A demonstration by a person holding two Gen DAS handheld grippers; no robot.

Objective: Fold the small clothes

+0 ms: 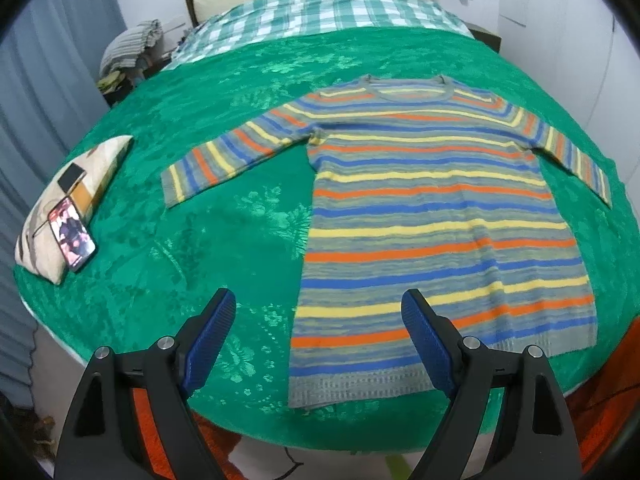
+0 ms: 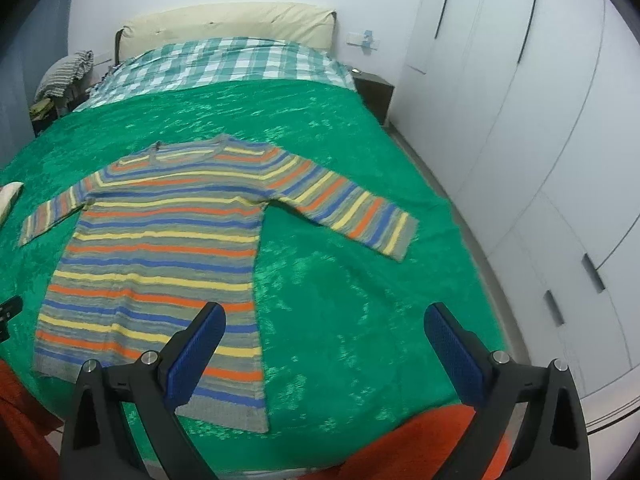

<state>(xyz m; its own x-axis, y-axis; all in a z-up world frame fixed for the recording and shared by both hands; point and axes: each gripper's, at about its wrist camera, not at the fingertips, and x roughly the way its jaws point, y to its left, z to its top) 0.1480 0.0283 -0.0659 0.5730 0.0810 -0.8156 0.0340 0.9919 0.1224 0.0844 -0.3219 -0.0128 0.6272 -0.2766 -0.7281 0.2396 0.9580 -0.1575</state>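
A striped long-sleeved sweater (image 1: 432, 216) in grey, blue, yellow and orange lies flat and face up on the green bedspread (image 1: 224, 216), both sleeves spread out, hem toward me. My left gripper (image 1: 320, 312) is open and empty, held above the hem's left corner. In the right wrist view the sweater (image 2: 160, 248) lies left of centre. My right gripper (image 2: 324, 324) is open and empty, above the bedspread (image 2: 344, 280) just right of the hem's right corner.
A patterned cushion (image 1: 68, 208) with a phone (image 1: 72, 236) leaning on it sits at the bed's left edge. A checked blanket (image 1: 320, 12) and cream headboard lie at the far end. White wardrobe doors (image 2: 540, 128) run along the right. An orange cloth (image 2: 420, 440) hangs at the near edge.
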